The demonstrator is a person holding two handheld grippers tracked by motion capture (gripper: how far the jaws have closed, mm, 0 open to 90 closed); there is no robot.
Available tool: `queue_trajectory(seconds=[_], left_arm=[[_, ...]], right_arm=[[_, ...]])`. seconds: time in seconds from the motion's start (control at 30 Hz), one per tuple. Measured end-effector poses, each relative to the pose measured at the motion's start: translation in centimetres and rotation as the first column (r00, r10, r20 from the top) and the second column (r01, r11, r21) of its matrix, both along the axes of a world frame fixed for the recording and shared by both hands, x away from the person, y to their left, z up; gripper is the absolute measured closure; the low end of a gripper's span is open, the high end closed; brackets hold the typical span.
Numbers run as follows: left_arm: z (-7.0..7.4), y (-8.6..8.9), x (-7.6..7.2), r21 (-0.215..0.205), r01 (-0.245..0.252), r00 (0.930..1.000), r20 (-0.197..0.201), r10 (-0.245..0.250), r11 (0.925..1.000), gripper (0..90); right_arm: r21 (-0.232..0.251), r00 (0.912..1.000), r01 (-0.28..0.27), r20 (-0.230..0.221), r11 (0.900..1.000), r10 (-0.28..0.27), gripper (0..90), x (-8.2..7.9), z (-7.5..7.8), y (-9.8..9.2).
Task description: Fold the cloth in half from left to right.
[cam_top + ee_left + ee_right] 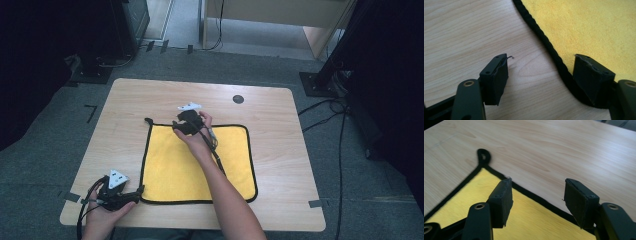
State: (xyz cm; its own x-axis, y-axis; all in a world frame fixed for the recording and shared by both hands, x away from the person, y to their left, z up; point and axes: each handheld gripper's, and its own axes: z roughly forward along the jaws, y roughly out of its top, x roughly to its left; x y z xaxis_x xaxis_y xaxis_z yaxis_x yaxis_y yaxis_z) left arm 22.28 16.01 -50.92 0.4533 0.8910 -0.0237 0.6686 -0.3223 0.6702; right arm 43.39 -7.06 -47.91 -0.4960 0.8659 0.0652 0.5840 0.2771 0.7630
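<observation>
A yellow cloth with a black hem lies flat on the wooden table. My left gripper sits at the cloth's near left corner, open; its jaws straddle the black hem, one over bare wood, one over the yellow cloth. My right gripper hovers over the far edge near the far left corner, open; its left fingertip is over the yellow cloth, and the hem runs between the jaws. A black hanging loop sticks out from that corner.
A small dark round hole sits in the table near the far edge. Black stands and cables lie on the grey floor to the right and at the far left. Bare wood surrounds the cloth on all sides.
</observation>
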Motion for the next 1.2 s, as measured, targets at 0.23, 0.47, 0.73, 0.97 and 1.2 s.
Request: queue_trajectory(seconds=[0.23, 0.47, 0.73, 0.97, 1.2], left_arm=[[0.1, 0.0, -0.8, -0.062, 0.031, 0.9993, -0.02, -0.033, 0.9976, 33.4], [0.1, -1.2, -1.6, 0.001, 0.091, 0.9958, 0.005, -0.091, 0.9959, 44.5], [0.2, -1.4, -1.9, -0.039, 0.175, 0.9846, -0.006, -0.175, 0.9839, 79.0], [1.9, -0.9, -2.0, -0.062, 0.173, 0.9846, 0.036, -0.171, 0.9829, 87.5], [5.6, -4.1, -2.1, -0.11, 0.26, 0.9624, 0.111, -0.248, 0.9594, 87.5]], right_arm=[[-0.02, 0.9973, -0.066, -0.035, 0.998, 0.065, 43.8, 0.8, -1.6, 5.4], [-0.064, 0.9981, -0.045, -0.046, 0.997, 0.042, 50.1, 1.2, -2.9, 9.5], [-0.094, 0.9993, -0.035, -0.013, 0.995, 0.034, 81.1, 1.6, -3.2, 10.1], [-0.003, 0.9979, -0.051, -0.041, 0.999, 0.051, 85.6, 2.4, -1.8, 9.7], [0.029, 0.9945, -0.095, 0.047, 0.995, 0.094, 84.8, 1.9, 2.5, 6.8]])
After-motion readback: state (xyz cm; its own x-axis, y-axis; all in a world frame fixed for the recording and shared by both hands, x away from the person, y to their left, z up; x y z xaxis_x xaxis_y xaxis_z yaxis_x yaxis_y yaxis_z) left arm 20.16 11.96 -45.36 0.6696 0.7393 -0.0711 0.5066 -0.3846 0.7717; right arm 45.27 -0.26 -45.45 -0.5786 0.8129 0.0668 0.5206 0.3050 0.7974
